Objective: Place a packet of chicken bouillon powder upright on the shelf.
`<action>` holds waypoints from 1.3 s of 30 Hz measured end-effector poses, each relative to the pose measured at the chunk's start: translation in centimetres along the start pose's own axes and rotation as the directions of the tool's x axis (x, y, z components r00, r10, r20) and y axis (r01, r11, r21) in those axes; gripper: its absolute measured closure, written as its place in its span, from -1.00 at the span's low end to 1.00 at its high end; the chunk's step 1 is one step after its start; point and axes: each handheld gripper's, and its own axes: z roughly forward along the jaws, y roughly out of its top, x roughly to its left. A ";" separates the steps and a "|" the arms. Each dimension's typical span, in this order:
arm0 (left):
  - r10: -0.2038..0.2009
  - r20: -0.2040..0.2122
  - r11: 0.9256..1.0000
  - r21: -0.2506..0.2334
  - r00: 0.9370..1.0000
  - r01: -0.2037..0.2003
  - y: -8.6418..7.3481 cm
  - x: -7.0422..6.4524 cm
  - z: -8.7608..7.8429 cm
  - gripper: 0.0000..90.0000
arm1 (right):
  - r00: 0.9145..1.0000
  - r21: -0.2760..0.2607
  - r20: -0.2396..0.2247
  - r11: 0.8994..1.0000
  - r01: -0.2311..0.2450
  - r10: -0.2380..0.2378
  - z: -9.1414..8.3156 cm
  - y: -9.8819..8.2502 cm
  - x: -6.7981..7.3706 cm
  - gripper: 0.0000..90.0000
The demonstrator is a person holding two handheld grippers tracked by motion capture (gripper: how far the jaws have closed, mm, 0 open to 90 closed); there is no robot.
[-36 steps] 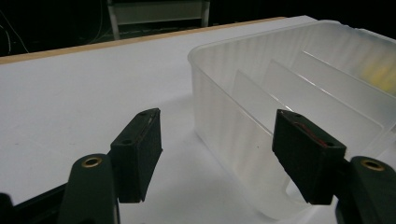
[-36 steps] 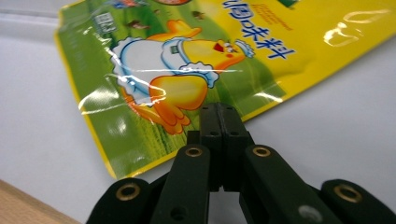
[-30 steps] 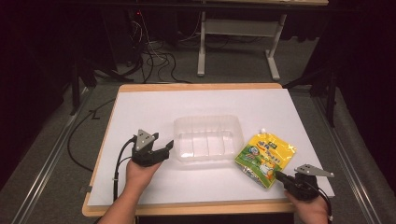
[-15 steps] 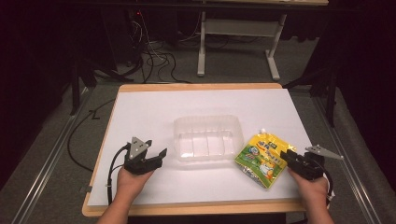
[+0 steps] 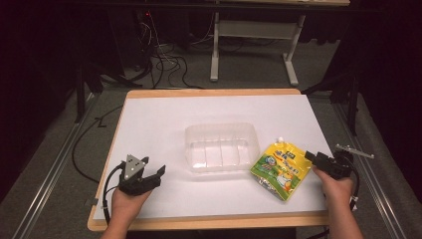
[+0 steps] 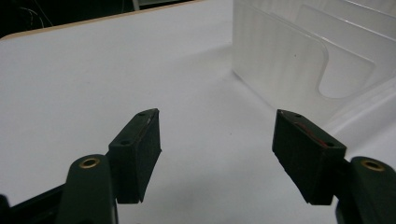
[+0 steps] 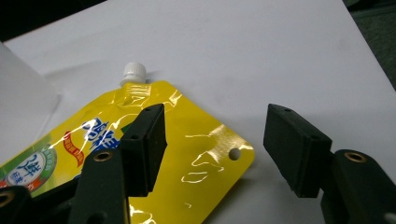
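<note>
A yellow spouted pouch (image 5: pixel 279 169) with a white cap lies flat on the white table, just right of a clear plastic tray (image 5: pixel 222 147). My right gripper (image 5: pixel 312 158) hovers at the pouch's right edge; its jaws have just been opening. In the right gripper view the right gripper (image 7: pixel 215 149) stands open over the pouch (image 7: pixel 196 135), whose upper right corner lies between the pads, untouched. My left gripper (image 5: pixel 155 175) is open at the front left of the table. In the left gripper view the left gripper (image 6: pixel 215 154) frames bare table, with the tray (image 6: pixel 299 60) ahead to the right.
The white table sheet (image 5: pixel 159 124) ends at a wooden edge (image 5: pixel 209 221) near the person. Cables (image 5: pixel 164 64) and a desk frame (image 5: pixel 249 45) stand on the floor beyond the far edge. A metal rail (image 5: pixel 45 184) runs along the left side.
The right gripper has swung from the front right corner up to the pouch's right edge and opened its jaws. The left gripper has drifted left, away from the tray.
</note>
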 end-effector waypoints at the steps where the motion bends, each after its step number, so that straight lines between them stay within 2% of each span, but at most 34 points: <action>1: 0.001 0.000 1.000 0.001 1.000 -0.001 0.0 0.0 0.0 -0.27 | 1.000 0.003 -0.004 1.000 -0.019 0.019 0.1 0.0 -0.3 -0.11; 5: 0.007 0.000 1.000 0.002 1.000 -0.007 0.0 0.0 0.0 -0.27 | 0.998 0.027 -0.038 0.998 -0.053 0.054 0.4 -0.2 -0.9 -0.08; 11: 0.020 0.006 1.000 0.007 1.000 -0.020 0.1 -0.2 0.2 -0.27 | 0.994 0.059 -0.065 0.995 -0.080 0.084 0.7 -0.3 -1.0 -0.04; 14: 0.026 0.006 1.000 0.009 1.000 -0.026 0.1 -0.3 0.2 -0.27 | 0.991 0.066 -0.089 0.993 -0.094 0.100 0.8 -0.4 -1.1 0.00; 20: 0.029 0.007 1.000 0.010 1.000 -0.029 0.1 -0.4 0.3 -0.27 | 0.987 0.064 -0.106 0.992 -0.111 0.117 0.8 -0.5 -1.1 0.03; 22: 0.031 0.007 0.999 0.012 0.999 -0.031 0.1 -0.4 0.3 -0.27 | 0.983 0.047 -0.126 0.991 -0.129 0.134 0.6 -0.5 -1.2 0.09; 24: 0.031 0.007 0.999 0.013 0.999 -0.031 0.1 -0.4 0.3 -0.27 | 0.973 0.026 -0.169 0.988 -0.154 0.156 0.3 -0.5 -1.2 0.14; 26: 0.032 0.007 0.999 0.014 0.999 -0.032 0.1 -0.4 0.4 -0.27 | 0.969 -0.003 -0.203 0.989 -0.146 0.142 -0.1 -0.4 -1.0 0.20; 27: 0.032 0.007 0.999 0.014 0.999 -0.032 0.1 -0.4 0.4 -0.27 | 0.969 -0.003 -0.203 0.989 -0.146 0.142 -0.1 -0.4 -1.0 0.20; 28: 0.032 0.009 0.999 0.015 0.999 -0.033 0.1 -0.4 0.4 -0.27 | 0.962 -0.018 -0.239 0.990 -0.139 0.130 -0.3 -0.3 -0.5 0.24; 30: 0.036 0.011 0.999 0.018 0.999 -0.036 0.1 -0.5 0.5 -0.27 | 0.964 -0.001 -0.240 0.993 -0.121 0.118 -0.1 -0.4 -0.2 0.24; 32: 0.041 0.012 0.999 0.020 0.999 -0.041 0.2 -0.5 0.6 -0.27 | 0.971 0.023 -0.210 0.993 -0.114 0.116 0.3 -0.6 -0.1 0.24; 35: 0.047 0.013 0.999 0.021 0.999 -0.047 0.2 -0.6 0.6 -0.28 | 0.970 0.049 -0.192 0.989 -0.139 0.146 0.7 -0.8 -0.5 0.22; 37: 0.047 0.012 0.999 0.022 0.999 -0.048 0.2 -0.6 0.6 -0.28 | 0.968 0.085 -0.179 0.983 -0.162 0.175 1.0 -0.8 -0.7 0.19; 38: 0.047 0.012 0.999 0.022 0.999 -0.048 0.2 -0.6 0.6 -0.28 | 0.967 0.101 -0.179 0.981 -0.163 0.179 1.1 -0.8 -0.7 0.20; 39: 0.044 0.012 0.999 0.022 0.999 -0.045 0.2 -0.6 0.6 -0.28 | 0.971 0.104 -0.172 0.983 -0.151 0.168 1.2 -0.8 -0.6 0.21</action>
